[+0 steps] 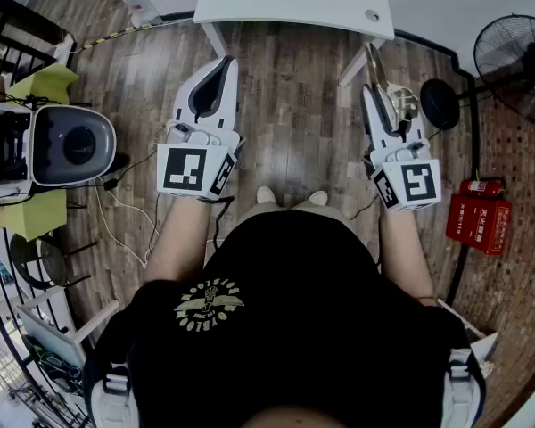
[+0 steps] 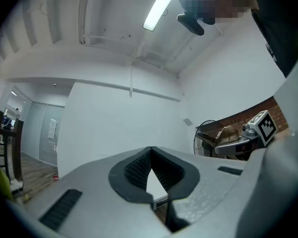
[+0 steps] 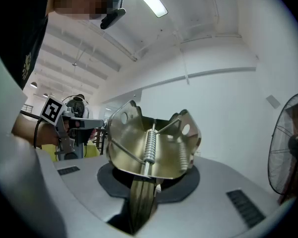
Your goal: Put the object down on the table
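Observation:
A brass-coloured metal spring clip (image 3: 161,150) with a coil spring along its middle stands up between the jaws of my right gripper (image 3: 141,185). The jaws are shut on its flat handle. In the head view the clip (image 1: 390,86) sticks out past the right gripper (image 1: 375,96), held over the wood floor short of the white table (image 1: 294,3). My left gripper (image 1: 223,68) hangs level with it to the left. In the left gripper view its tips (image 2: 151,151) meet with nothing between them, and the right gripper with the clip (image 2: 227,133) shows beyond.
A black standing fan (image 1: 517,56) and a red box (image 1: 479,217) are at the right. A grey round appliance (image 1: 71,145), yellow-green seats (image 1: 40,83) and cables (image 1: 129,217) lie at the left. The person's torso fills the lower head view.

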### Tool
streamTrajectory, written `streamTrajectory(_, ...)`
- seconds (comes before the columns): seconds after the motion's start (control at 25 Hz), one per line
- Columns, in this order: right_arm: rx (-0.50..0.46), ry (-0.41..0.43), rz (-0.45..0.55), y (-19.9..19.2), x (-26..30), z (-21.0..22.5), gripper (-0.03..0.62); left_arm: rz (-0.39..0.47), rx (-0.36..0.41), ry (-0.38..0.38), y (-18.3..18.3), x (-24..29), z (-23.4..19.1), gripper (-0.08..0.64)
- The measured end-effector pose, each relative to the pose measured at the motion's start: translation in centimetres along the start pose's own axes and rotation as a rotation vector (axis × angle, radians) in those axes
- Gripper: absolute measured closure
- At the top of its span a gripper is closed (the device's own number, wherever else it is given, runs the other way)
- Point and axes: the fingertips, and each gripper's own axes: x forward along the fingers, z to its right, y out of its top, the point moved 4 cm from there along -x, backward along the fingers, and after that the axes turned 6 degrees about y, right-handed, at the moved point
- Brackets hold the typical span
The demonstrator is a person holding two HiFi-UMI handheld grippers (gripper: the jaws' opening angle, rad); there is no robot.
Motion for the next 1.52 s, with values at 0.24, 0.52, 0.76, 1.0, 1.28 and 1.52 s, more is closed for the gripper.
streamTrajectory(0.24,0.025,-0.014,0.000,-0.1,1.4,-1.5,0.515,0.024,0.000,-0.014,-0.2,-0.1,-2.4,0.552)
streamTrajectory(0.52,0.024,-0.038,0.020,0.9,1.6,-2.1,0.517,0.005,-0.036,-0.007,-1.3,-0.2,-4.0,0.554)
streamTrajectory(0.76,0.038,-0.042,0.017,0.4,2.9,-0.9,0.515,-0.014,-0.039,0.004,-2.5,0.7,-4.5,0.552)
streamTrajectory(1.0,0.051,-0.024,0.007,-0.1,4.9,-0.1,0.516,-0.018,-0.028,-0.017,-2.6,2.2,-5.0,0.552)
streamTrajectory(1.28,0.037,-0.013,0.005,-0.1,7.0,1.1,0.515,-0.013,-0.028,0.014,-2.6,3.7,-6.7,0.554)
streamTrajectory(1.52,0.046,-0.007,-0.012,-0.9,8.5,2.0,0.516,-0.055,-0.059,0.006,-4.6,4.9,-6.8,0.554)
